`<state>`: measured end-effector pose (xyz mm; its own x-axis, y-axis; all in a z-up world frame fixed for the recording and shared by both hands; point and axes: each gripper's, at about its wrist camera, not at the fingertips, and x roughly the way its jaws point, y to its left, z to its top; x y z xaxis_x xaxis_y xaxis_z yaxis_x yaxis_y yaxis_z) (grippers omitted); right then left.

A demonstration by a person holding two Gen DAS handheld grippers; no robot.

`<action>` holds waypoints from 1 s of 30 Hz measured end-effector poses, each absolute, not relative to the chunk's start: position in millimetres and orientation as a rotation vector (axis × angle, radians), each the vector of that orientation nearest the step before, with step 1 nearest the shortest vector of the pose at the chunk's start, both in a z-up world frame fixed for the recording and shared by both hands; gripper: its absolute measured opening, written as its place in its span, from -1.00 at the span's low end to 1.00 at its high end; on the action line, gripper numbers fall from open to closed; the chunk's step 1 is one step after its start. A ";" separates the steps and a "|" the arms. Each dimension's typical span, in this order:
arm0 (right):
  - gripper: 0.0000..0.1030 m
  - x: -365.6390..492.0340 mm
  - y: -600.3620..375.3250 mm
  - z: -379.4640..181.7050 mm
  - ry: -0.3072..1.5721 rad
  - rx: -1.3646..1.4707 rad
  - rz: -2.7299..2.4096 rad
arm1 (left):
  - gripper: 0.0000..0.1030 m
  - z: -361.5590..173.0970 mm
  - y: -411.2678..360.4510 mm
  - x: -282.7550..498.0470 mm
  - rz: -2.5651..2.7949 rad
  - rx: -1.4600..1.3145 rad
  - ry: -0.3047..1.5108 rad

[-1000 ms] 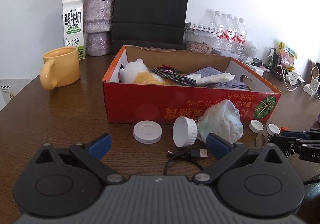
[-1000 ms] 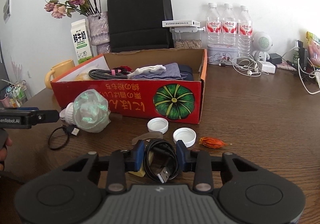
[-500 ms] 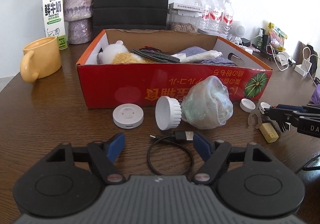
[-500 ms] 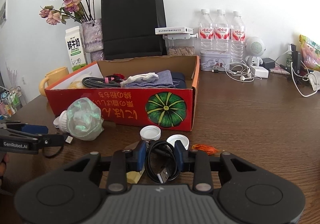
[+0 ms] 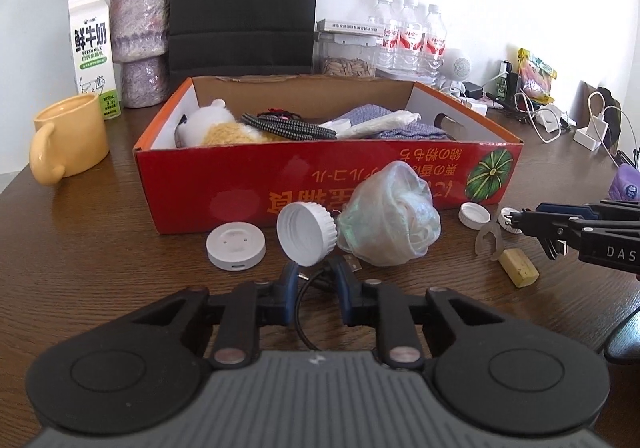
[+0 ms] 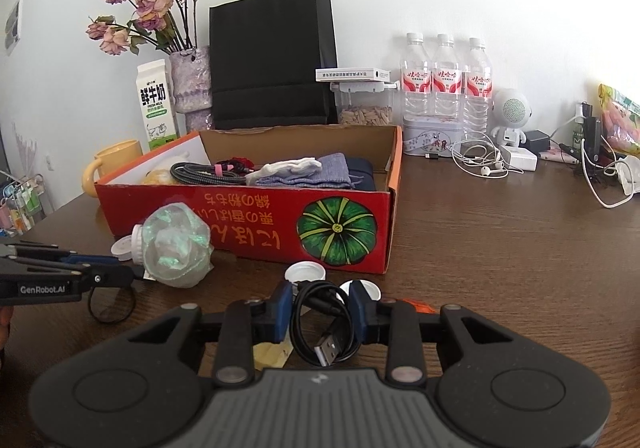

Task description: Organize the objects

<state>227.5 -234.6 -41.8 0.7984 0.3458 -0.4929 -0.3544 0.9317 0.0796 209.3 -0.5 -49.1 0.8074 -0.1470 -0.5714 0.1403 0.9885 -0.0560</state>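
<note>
Now both hand-held grippers (image 5: 316,280) (image 6: 320,300) clamp cables (image 5: 304,312) (image 6: 324,332)

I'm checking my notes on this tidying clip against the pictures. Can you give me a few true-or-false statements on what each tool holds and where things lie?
1. The right tool is shut on a coiled black USB cable. True.
2. The left tool is wide open with nothing between its fingers. False: its fingers are closed in on a thin black cable loop.
3. The yellow mug lies inside the red box. False: it stands on the table, left of the box.
4. The crumpled plastic bag lies on the table in front of the box. True.
5. The cork is in the box. False: it lies on the table.
</note>
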 end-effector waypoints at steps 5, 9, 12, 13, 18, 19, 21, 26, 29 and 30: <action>-0.44 224.0 -232.6 -39.7 0.510 -0.026 0.379 | -0.59 -44.5 -1.9 203.9 -0.158 -0.020 0.590; -0.44 219.7 -230.8 -37.9 0.495 -0.028 0.381 | -0.59 -41.1 -2.2 199.5 -0.155 -0.031 0.574; -0.44 215.2 -229.6 -35.2 0.476 -0.030 0.380 | -0.59 -37.5 -0.5 195.1 -0.148 -0.044 0.558; -0.44 214.0 -229.4 -34.0 0.469 -0.030 0.380 | -0.59 -36.0 -0.2 193.4 -0.143 -0.049 0.551; -0.44 207.1 -227.5 -26.2 0.439 -0.031 0.383 | -0.59 -26.6 2.6 184.2 -0.125 -0.069 0.518; -0.44 206.0 -226.6 -24.1 0.432 -0.032 0.384 | -0.59 -24.0 3.1 182.5 -0.120 -0.075 0.513; -0.44 203.9 -225.5 -20.6 0.421 -0.031 0.386 | -0.59 -19.4 3.7 179.8 -0.122 -0.088 0.500; -0.44 200.8 -221.1 -9.4 0.390 -0.028 0.394 | -0.59 -7.5 2.1 175.4 -0.126 -0.095 0.460; -0.44 200.3 -216.7 -2.1 0.370 -0.030 0.402 | -0.59 0.7 1.4 173.5 -0.129 -0.101 0.432; -0.44 200.2 -215.3 0.1 0.364 -0.032 0.405 | -0.59 3.6 1.2 173.2 -0.130 -0.102 0.421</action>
